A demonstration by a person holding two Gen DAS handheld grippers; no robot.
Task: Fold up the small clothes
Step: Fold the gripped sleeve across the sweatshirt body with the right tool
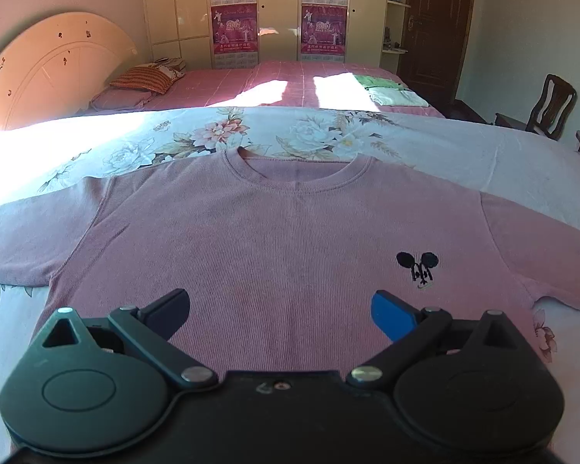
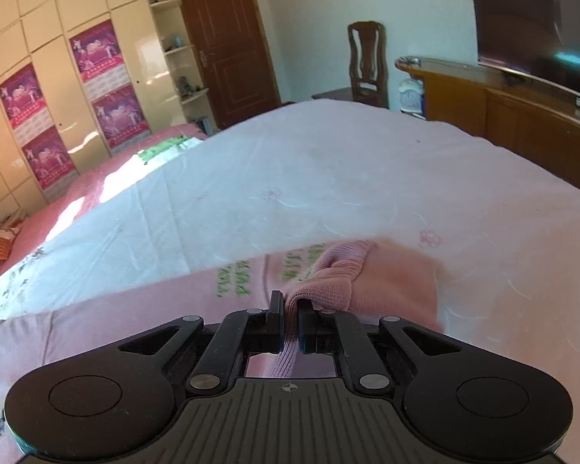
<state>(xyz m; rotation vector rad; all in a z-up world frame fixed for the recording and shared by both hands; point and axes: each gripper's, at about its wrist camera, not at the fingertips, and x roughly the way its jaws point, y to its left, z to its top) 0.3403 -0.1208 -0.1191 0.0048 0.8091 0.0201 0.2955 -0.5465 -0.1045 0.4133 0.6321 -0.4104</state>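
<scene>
From the left wrist view, the pink T-shirt lies flat and face up on the floral bedsheet, collar away from the camera, both short sleeves spread out to the sides, a small black mouse-head logo on the chest. The left gripper hangs over the lower middle of the shirt with its jaws spread wide and nothing between them; the blue pad is clear of the cloth as far as I can see. Further back, on the pink bed, 2 folded garments sit in the sun

From the right wrist view, the right gripper has its jaws pinched together on a ridge of the shirt's sleeve, the knit bunched up and running back between the 2 fingers. The sleeve's hem is lifted and curled, with green lettering just beside it

I'd judge this as the start of the first fold, sleeve toward the middle. To do it well, carry the pinched sleeve low and straight across so the body does not drag, lay it flat before letting go, and use the idle left tongs to pin the shirt if it starts to slide
</scene>
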